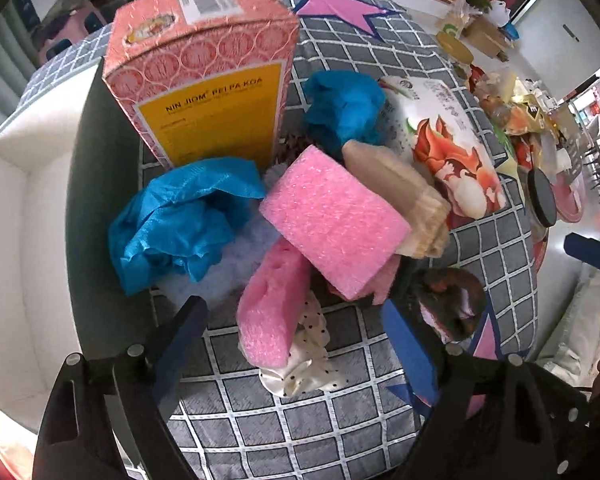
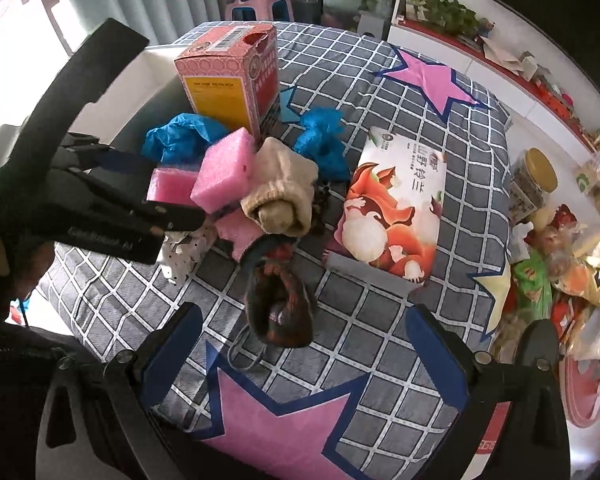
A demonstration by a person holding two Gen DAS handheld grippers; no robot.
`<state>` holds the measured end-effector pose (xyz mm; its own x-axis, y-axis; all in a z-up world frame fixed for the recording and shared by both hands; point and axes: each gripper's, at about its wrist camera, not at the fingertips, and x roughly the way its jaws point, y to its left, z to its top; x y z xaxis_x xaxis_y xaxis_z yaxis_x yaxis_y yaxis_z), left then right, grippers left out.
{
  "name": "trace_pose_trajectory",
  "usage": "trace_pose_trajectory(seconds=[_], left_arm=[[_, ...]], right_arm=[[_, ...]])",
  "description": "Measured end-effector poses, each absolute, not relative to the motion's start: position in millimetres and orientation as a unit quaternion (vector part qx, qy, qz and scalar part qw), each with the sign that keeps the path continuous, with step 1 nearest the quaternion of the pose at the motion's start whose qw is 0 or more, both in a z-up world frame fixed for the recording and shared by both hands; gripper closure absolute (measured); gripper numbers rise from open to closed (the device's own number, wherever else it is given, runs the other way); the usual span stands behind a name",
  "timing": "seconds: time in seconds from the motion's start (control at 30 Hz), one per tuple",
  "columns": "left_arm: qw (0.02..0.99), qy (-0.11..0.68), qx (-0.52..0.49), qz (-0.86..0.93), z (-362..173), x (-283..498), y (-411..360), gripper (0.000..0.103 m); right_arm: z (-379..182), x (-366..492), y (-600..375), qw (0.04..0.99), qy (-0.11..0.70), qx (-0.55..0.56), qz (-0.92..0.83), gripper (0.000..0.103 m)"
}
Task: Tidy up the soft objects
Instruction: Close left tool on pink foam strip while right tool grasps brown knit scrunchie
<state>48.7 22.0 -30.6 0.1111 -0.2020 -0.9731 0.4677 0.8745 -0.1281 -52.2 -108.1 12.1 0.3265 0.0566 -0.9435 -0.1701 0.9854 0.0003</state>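
Left gripper (image 1: 296, 332) hovering spread wide, nothing clasped, pink foam block (image 1: 332, 220) lying between fingers. Right gripper (image 2: 304, 344) gaping, empty, above dark knitted pouch (image 2: 280, 304). Soft pile sitting mid-quilt (image 2: 360, 300), pink medicine box (image 2: 230, 80) standing far, tissue pack (image 2: 392, 204) lying right.

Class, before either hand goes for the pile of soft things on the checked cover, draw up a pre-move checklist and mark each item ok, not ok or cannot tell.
1. Left gripper jaws apart, nothing between the pads: ok.
2. Right gripper jaws apart, empty: ok.
3. Pink foam block free on top of the pile: ok.
4. Soft things sorted apart: not ok, heaped together.
5. Red box upright: ok.
6. What lies beneath the pile: cannot tell.
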Motion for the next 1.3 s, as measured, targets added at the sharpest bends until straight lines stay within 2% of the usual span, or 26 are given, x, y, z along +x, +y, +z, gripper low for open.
trace_pose_trajectory(seconds=[0.23,0.4,0.47,0.83,0.9,0.93,0.97,1.0,1.03,1.13,1.2,1.3], left_arm=[[0.706,0.653,0.1,-0.257,-44,56,26,0.04],[0.691,0.657,0.106,-0.28,-45,53,21,0.073],[0.691,0.655,0.109,-0.285,-42,54,20,0.079],[0.688,0.653,0.127,-0.289,-38,61,10,0.08],[0.684,0.658,0.134,-0.284,-42,62,7,0.08],[0.684,0.66,0.135,-0.281,-44,63,6,0.08],[0.684,0.661,0.133,-0.28,-45,64,7,0.08],[0.685,0.661,0.13,-0.279,-45,64,7,0.08],[0.686,0.66,0.128,-0.278,-45,65,7,0.08],[0.687,0.662,0.128,-0.272,-46,66,8,0.081],[0.689,0.662,0.129,-0.267,-46,66,9,0.081],[0.694,0.656,0.131,-0.266,-42,64,12,0.081]], right_arm=[[9,-58,-111,0.811,0.581,-0.034,0.055,0.0],[2,-56,-110,0.807,0.587,-0.031,0.054,0.0],[-4,-52,-105,0.804,0.59,-0.037,0.063,0.0],[-39,-24,-89,0.774,0.625,-0.05,0.088,0.002],[-49,-20,-85,0.76,0.64,-0.057,0.096,0.01],[-53,-19,-82,0.756,0.644,-0.062,0.098,0.01],[-56,-17,-79,0.752,0.647,-0.066,0.103,0.016],[-60,-16,-77,0.745,0.654,-0.067,0.112,0.033],[-64,-16,-75,0.738,0.661,-0.069,0.114,0.04],[-73,-18,-75,0.728,0.672,-0.079,0.11,0.045],[-72,-18,-82,0.733,0.67,-0.065,0.103,0.059],[-65,-17,-101,0.737,0.67,-0.003,0.088,0.064]])
